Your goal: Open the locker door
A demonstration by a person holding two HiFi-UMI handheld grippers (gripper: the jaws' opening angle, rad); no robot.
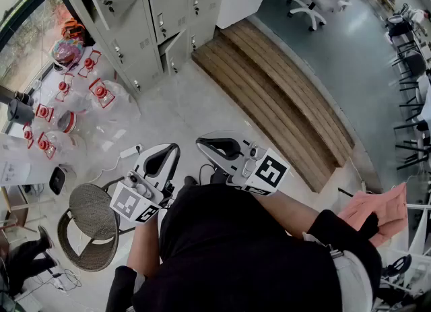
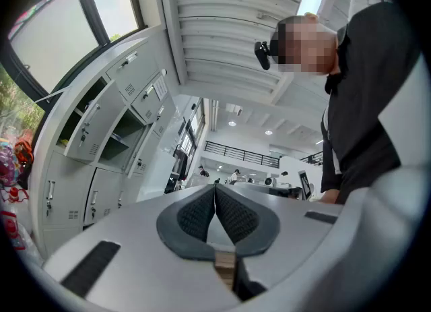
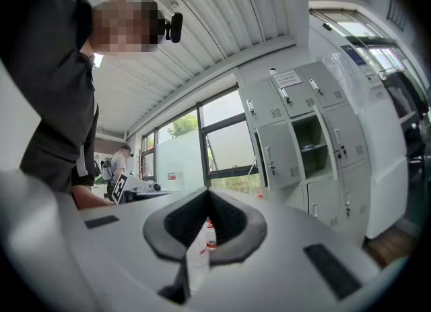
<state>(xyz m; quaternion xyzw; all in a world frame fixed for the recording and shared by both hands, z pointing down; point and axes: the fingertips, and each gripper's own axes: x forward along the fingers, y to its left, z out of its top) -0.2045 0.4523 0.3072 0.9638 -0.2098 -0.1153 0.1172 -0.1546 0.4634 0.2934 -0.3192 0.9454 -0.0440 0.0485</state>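
**A:** Honestly, what could bite you here? Far left, those clear plastic bottles with red caps (image 1: 67,102) and the white power strip (image 1: 129,150) lie on the pale floor (image 1: 195,108) near the grey metal locker bank (image 1: 141,27), and that bank is well away from you.

**B:** Yeah, mind your feet walking over. Your left gripper (image 1: 161,158) is pinched closed on nothing, and your right gripper (image 1: 219,146) likewise. Reach the lockers like that and you'd only knock a door, not hook it. The slatted wooden step (image 1: 283,108) on the right is another stumble spot.
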